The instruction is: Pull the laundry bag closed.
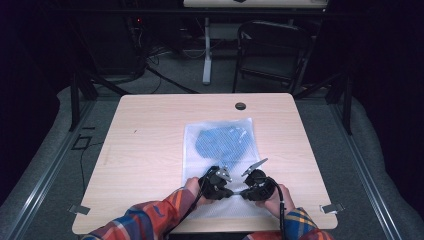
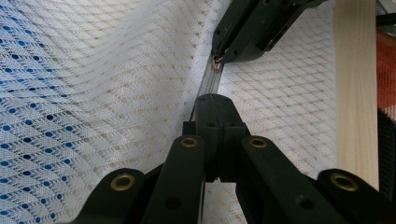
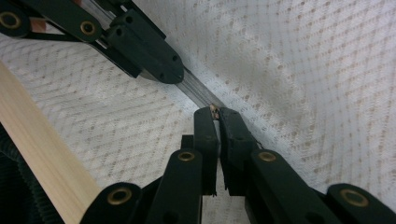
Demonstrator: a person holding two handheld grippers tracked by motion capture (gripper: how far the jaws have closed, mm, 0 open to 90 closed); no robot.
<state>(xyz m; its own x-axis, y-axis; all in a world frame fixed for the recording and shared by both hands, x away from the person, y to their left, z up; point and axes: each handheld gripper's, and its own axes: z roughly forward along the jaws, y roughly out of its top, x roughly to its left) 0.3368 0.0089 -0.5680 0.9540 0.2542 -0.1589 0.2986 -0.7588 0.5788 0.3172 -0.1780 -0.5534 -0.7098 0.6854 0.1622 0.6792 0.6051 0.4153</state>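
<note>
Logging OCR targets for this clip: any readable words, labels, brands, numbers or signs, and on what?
None readable.
white mesh bag: no print or tag in the high view or the gripper views.
blue cloth inside it: plain, no text.
left gripper and right gripper: black jaws, unmarked.
table: bare wood, no label.
Small red lights on the dark gear beyond the table: too small to read.

No text or label legible — nothing readable anywhere.
</note>
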